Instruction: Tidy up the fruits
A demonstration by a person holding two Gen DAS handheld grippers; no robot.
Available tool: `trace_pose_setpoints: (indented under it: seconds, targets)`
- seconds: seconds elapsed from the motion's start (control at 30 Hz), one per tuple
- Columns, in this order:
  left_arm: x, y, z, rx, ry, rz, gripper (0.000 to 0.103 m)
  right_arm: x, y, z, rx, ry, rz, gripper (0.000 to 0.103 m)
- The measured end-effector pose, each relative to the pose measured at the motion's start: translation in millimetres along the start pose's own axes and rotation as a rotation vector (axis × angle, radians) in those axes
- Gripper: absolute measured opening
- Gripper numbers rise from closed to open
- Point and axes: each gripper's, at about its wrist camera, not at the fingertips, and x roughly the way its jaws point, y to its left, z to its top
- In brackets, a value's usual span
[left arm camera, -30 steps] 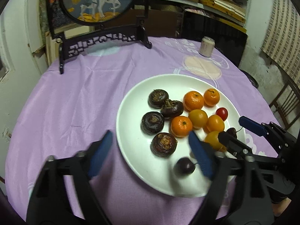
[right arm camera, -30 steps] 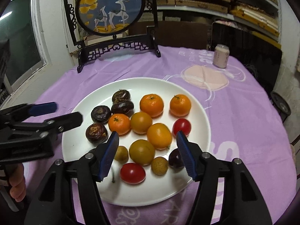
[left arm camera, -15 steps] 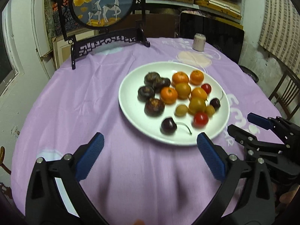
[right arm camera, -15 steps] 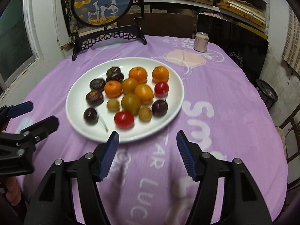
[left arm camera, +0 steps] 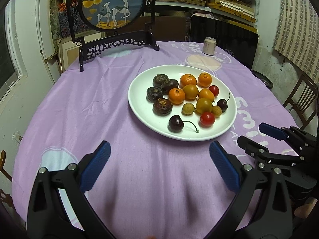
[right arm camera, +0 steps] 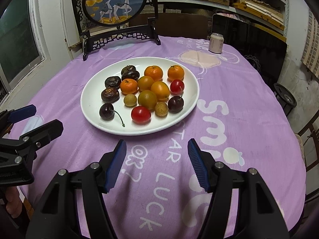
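A white plate (left arm camera: 139, 107) (right arm camera: 89, 107) on the purple tablecloth holds the fruit: dark water chestnuts (left arm camera: 162, 106) (right arm camera: 110, 95), orange mandarins (left arm camera: 176, 96) (right arm camera: 129, 86), yellow-orange fruits (left arm camera: 204, 105) (right arm camera: 147, 99), red cherry tomatoes (left arm camera: 207, 119) (right arm camera: 140, 114), small tan longans (left arm camera: 188, 108) (right arm camera: 130, 100) and dark cherries (left arm camera: 176, 123) (right arm camera: 106, 111). My left gripper (left arm camera: 159, 167) is open and empty above the cloth, in front of the plate. My right gripper (right arm camera: 157, 165) is open and empty, also in front of the plate. Each gripper shows in the other's view: the right (left arm camera: 257, 137), the left (right arm camera: 37, 119).
A dark carved stand with a round deer painting (left arm camera: 113, 4) (right arm camera: 114, 1) stands at the table's back. A small can (left arm camera: 209, 45) (right arm camera: 216, 43) stands at the back right. Wooden chairs (left arm camera: 303, 99) and shelves surround the round table.
Both grippers have drawn back from over the plate toward the table's front edge. A dark cherry with a stem now lies at the plate's front. Both grippers stayed open.
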Motion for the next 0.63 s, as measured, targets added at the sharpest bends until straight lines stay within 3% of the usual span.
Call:
trace_pose_setpoints:
  seconds: [0.63]
  targets:
    - [3, 10, 0, -0.043, 0.027, -0.001, 0.101, 2, 3, -2, -0.002, 0.015, 0.023, 0.064]
